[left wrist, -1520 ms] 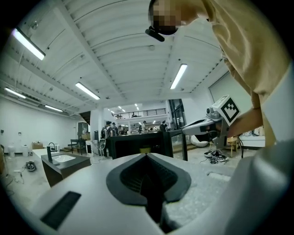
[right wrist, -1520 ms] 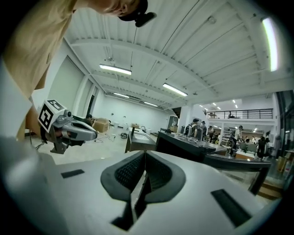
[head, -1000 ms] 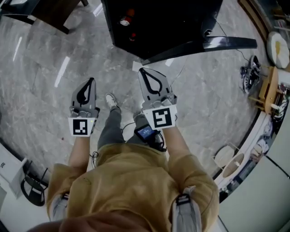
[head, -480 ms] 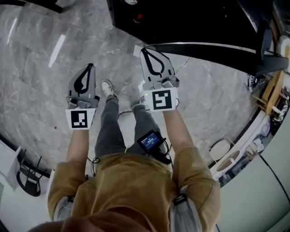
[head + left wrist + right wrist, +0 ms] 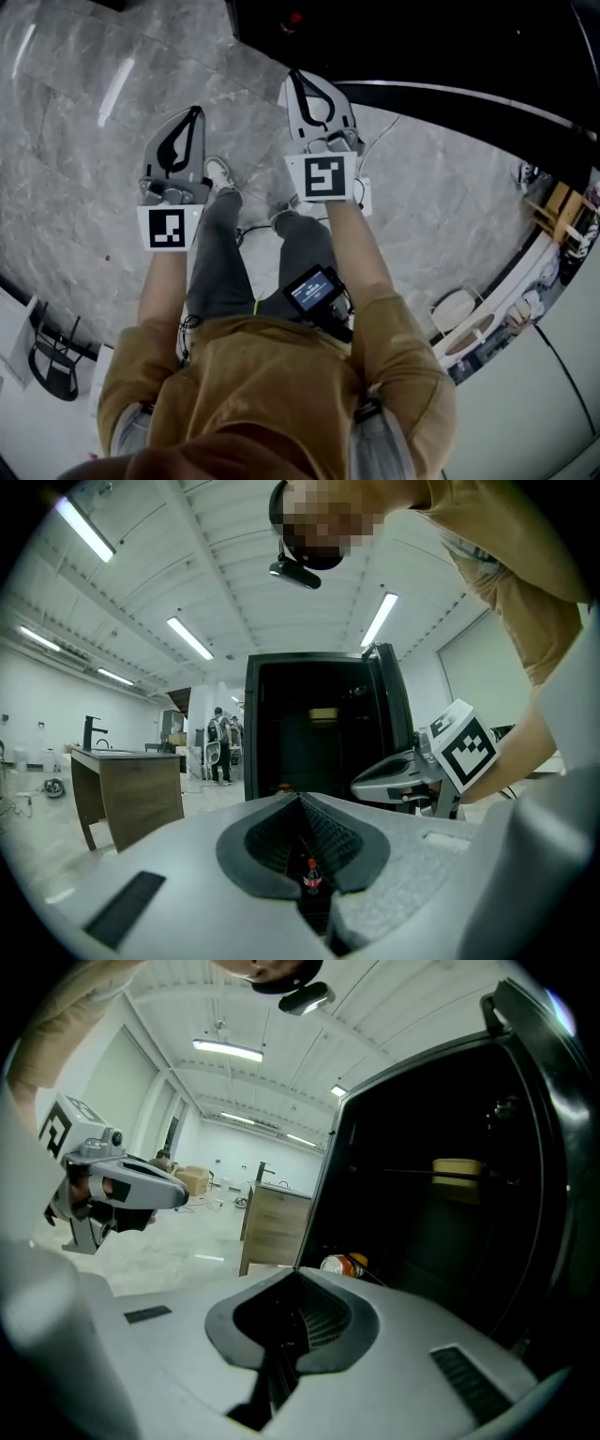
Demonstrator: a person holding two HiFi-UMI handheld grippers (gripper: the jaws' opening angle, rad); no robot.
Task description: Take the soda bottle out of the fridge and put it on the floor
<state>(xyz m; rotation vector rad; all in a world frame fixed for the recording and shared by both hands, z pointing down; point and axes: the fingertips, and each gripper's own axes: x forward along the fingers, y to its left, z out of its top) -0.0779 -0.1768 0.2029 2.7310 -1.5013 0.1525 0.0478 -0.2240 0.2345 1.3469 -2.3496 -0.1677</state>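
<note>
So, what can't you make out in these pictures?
- Head view: the fridge interior is dark and cut off by the top edge.
- Left gripper view: the soda bottle is tiny, its label unreadable, seen through a gap in the left tongs.
- Right gripper view: an orange-and-white container is partly hidden behind the right tongs.

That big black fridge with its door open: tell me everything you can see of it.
A tall black fridge stands upright on the grey marbled floor, its door swung open to the right. The inside is dark and unlit. A pale yellow pack sits on an upper shelf, an orange-and-white can lies lower down, and a small red-capped bottle stands near the bottom.
</note>
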